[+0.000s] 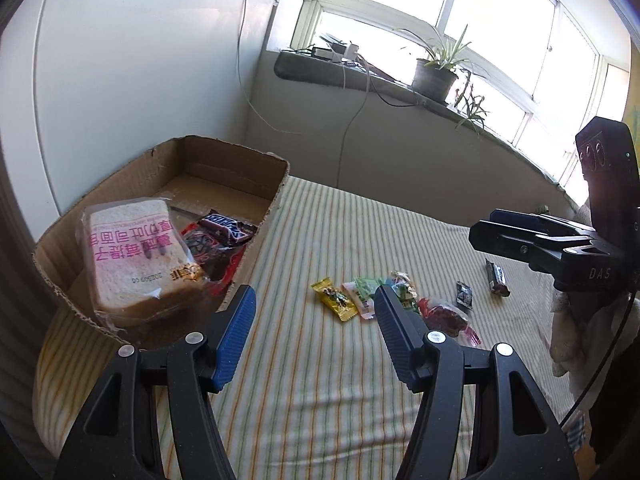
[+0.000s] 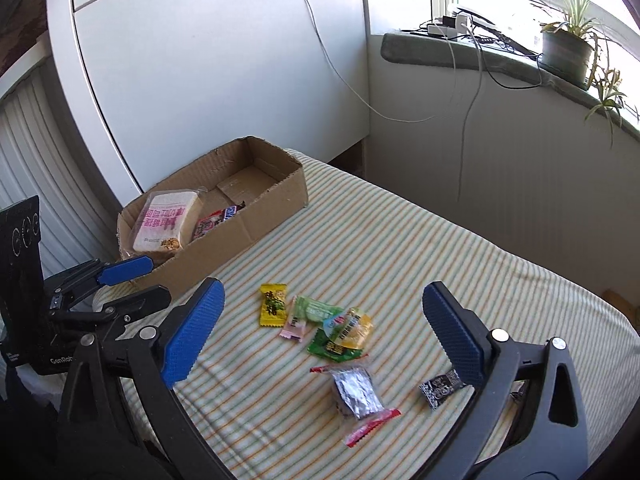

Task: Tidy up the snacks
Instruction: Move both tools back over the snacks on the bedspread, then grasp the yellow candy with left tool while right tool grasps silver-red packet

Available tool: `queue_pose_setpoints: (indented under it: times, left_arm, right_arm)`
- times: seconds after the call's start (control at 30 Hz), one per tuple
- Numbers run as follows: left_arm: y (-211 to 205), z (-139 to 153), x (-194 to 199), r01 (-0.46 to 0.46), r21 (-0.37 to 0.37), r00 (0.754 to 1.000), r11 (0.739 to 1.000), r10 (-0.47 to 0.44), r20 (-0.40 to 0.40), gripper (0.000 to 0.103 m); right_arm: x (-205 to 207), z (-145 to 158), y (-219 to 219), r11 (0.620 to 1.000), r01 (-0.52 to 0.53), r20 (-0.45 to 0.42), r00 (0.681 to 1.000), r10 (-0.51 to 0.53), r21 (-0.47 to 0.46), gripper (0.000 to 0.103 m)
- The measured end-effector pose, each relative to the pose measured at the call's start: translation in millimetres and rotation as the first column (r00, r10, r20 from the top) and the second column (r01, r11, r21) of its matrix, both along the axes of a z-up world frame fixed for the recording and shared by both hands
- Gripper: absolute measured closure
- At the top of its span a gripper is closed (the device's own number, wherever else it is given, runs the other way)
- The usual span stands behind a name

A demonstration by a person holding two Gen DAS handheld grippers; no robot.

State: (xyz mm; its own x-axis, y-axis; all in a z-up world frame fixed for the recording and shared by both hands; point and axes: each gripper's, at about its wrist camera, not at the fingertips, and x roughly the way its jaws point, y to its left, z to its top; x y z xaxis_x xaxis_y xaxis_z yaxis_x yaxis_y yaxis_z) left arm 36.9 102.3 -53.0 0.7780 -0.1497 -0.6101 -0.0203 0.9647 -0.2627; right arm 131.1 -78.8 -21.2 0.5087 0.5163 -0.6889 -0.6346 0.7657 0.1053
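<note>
A cardboard box (image 1: 276, 184) (image 2: 260, 220) at the left holds a wrapped bread loaf (image 1: 136, 256) (image 2: 164, 220), a Snickers bar (image 1: 228, 230) and a red packet (image 1: 208, 252). Loose on the striped cloth lie a yellow candy (image 1: 335, 299) (image 2: 273, 305), green packets (image 2: 332, 346), a silver-and-red packet (image 2: 358, 396) and a small black packet (image 2: 440, 388). My left gripper (image 1: 316, 320) stands open and empty beside the box's near corner. My right gripper (image 2: 324, 332) is wide open above the loose candies, and holds nothing.
A dark snack bar (image 1: 497, 278) lies apart at the right. White cabinet panels (image 2: 200, 60) stand behind the box. A window sill carries a potted plant (image 1: 434, 74) and cables (image 2: 468, 80). The cloth's right edge (image 2: 616, 312) drops off.
</note>
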Motion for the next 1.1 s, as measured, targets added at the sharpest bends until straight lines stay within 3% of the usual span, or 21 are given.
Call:
queue_pose_setpoints:
  times: [0.17, 0.33, 0.43, 0.6, 0.77, 0.9, 1.1]
  left_arm:
    - [-18.9, -11.6, 10.7, 0.050, -0.005, 0.998, 0.999, -0.050, -0.030, 0.043]
    - [-28.2, -23.6, 21.4, 0.081, -0.013, 0.994, 0.997, -0.082, -0.067, 0.056]
    - [-33.6, -29.6, 29.9, 0.089, 0.005, 0.992, 0.996, -0.088, -0.090, 0.064]
    - [-38.0, -38.6, 46.7, 0.079, 0.023, 0.989, 0.997, -0.076, -0.125, 0.066]
    - [-42.8, -49.1, 64.3, 0.063, 0.060, 0.984, 0.996, -0.052, -0.168, 0.066]
    - [-44.4, -54.7, 73.3, 0.050, 0.095, 0.982, 0.994, -0.032, -0.188, 0.066]
    - [-50.3, -62.8, 82.0, 0.067, 0.136, 0.977, 0.988, -0.037, -0.211, 0.066]
  right_arm:
    - [-2.7, -13.9, -31.0, 1.000, 0.021, -0.030, 0.999, -0.021, -0.001, 0.002]
    - [-6.9, -32.9, -44.8, 1.000, 0.008, -0.078, 0.997, -0.008, -0.002, 0.002]
    - [-11.5, -45.4, -43.0, 1.000, -0.011, -0.091, 0.996, 0.009, -0.028, 0.010]
    - [-13.7, -65.3, -33.8, 0.997, -0.051, -0.121, 0.992, 0.043, -0.065, 0.026]
    - [-13.0, -78.3, -28.1, 0.994, -0.066, -0.129, 0.990, 0.054, -0.084, 0.028]
    - [-9.6, -84.1, -27.4, 0.994, -0.066, -0.134, 0.990, 0.054, -0.092, 0.037]
    - [-5.5, -89.7, -29.6, 0.993, -0.068, -0.144, 0.988, 0.054, -0.095, 0.037]
